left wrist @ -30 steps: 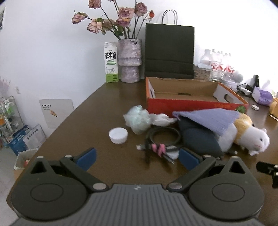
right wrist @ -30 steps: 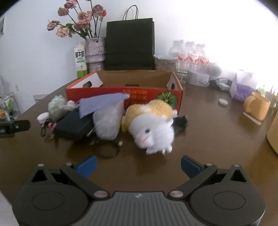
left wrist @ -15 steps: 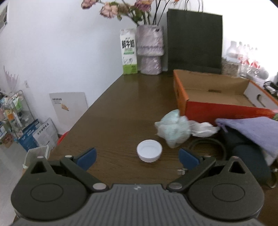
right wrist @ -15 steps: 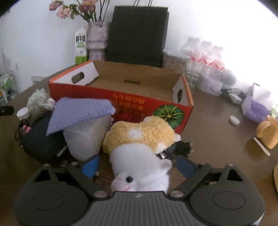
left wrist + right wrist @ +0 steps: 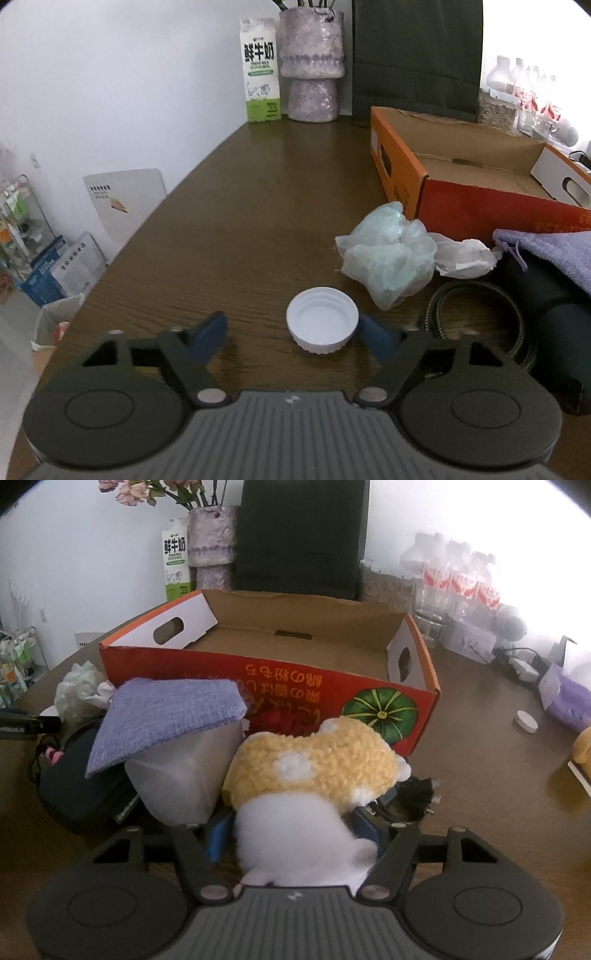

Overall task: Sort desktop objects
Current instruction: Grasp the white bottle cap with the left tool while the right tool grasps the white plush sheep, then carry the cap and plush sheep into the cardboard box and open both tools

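A white bottle cap (image 5: 322,319) lies upside down on the brown table, between the blue fingers of my left gripper (image 5: 291,338); the right finger touches it, the left finger stands apart, so the gripper is open. My right gripper (image 5: 291,830) has its fingers closed in on the white head of a yellow-and-white plush hamster (image 5: 310,771). An open orange cardboard box (image 5: 273,672) stands behind the pile and also shows in the left wrist view (image 5: 461,192). A purple cloth (image 5: 162,720) lies over a clear plastic bag (image 5: 177,782).
A crumpled pale plastic bag (image 5: 388,254), a coiled cable (image 5: 480,321) and a dark pouch (image 5: 554,314) lie right of the cap. A milk carton (image 5: 260,70), vase (image 5: 312,59) and black paper bag (image 5: 417,55) stand at the back. Water bottles (image 5: 458,579) stand back right.
My left gripper moved forward and left until the cap sat between its narrowing fingers. My right gripper advanced onto the hamster and closed around its head.
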Demonstrator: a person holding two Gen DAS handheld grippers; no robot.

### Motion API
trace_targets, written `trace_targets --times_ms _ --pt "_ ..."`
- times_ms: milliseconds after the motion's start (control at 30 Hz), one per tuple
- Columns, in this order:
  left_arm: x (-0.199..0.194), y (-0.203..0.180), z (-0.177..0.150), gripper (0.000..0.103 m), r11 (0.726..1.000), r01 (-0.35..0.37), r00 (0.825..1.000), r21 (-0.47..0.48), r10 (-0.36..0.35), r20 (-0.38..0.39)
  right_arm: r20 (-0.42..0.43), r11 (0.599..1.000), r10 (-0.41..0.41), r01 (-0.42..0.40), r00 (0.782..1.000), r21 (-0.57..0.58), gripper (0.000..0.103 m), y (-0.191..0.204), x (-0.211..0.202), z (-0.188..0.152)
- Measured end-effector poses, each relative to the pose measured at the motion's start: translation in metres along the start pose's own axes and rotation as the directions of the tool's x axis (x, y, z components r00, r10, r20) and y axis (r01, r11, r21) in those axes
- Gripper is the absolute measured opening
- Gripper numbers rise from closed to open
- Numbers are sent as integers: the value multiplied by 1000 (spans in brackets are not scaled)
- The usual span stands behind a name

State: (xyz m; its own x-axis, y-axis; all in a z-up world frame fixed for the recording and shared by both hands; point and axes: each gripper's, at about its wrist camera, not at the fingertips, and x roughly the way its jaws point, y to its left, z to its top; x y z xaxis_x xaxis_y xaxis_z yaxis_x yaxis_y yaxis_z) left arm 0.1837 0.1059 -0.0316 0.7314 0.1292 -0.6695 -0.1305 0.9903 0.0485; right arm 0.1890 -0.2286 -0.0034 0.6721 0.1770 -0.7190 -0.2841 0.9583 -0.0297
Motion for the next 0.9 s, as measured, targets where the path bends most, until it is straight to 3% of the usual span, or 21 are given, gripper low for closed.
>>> trace_targets --times_ms 167,233,900 --pt "0 -1 0 54 999 44 999 8 -45 14 0 1000 16 -16 1000 10 57 1 -1 -1" --pt "0 -3 0 41 998 57 998 10 -58 20 3 1000 23 -23 1000 13 56 0 -3 -2" --pt "-36 -6 -3 41 999 39 995 -6 -38 92 114 998 44 -49 992 40 52 -2 -43 -6"
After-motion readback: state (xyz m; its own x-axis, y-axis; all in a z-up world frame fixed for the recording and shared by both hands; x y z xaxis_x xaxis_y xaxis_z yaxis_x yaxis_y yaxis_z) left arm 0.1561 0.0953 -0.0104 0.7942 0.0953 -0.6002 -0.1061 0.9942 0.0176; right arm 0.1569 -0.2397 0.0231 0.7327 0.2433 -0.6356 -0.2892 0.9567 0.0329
